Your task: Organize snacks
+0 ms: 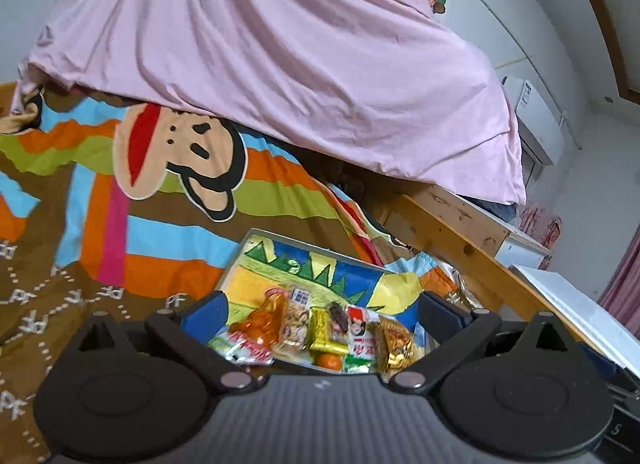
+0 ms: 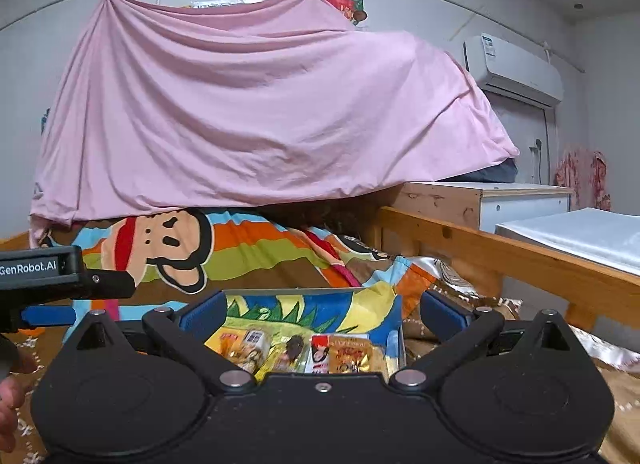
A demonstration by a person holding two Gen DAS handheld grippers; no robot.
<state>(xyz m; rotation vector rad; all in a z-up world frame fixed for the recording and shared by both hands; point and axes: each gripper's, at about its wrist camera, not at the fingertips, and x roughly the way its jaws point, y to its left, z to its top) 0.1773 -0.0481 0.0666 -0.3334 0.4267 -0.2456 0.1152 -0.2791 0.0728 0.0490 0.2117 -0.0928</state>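
Observation:
A flat tray with a colourful cartoon bottom (image 1: 320, 264) lies on the bed and holds several snack packets in a row: an orange packet (image 1: 266, 322), a yellow bar (image 1: 322, 330), a red-and-white packet (image 1: 360, 334) and a gold packet (image 1: 394, 340). A small orange fruit (image 1: 330, 360) lies at the tray's near edge. My left gripper (image 1: 324, 310) is open and empty just above the snacks. My right gripper (image 2: 322, 314) is open and empty over the same tray (image 2: 380, 304), with the packets (image 2: 296, 350) below it. The left gripper's body (image 2: 48, 276) shows at the left of the right wrist view.
A striped monkey-print blanket (image 1: 160, 184) covers the bed. A pink sheet (image 1: 280, 64) hangs over the far end. A wooden bed rail (image 2: 500, 256) runs on the right, with a wooden cabinet (image 2: 480, 200) and a white surface (image 2: 580, 236) beyond it.

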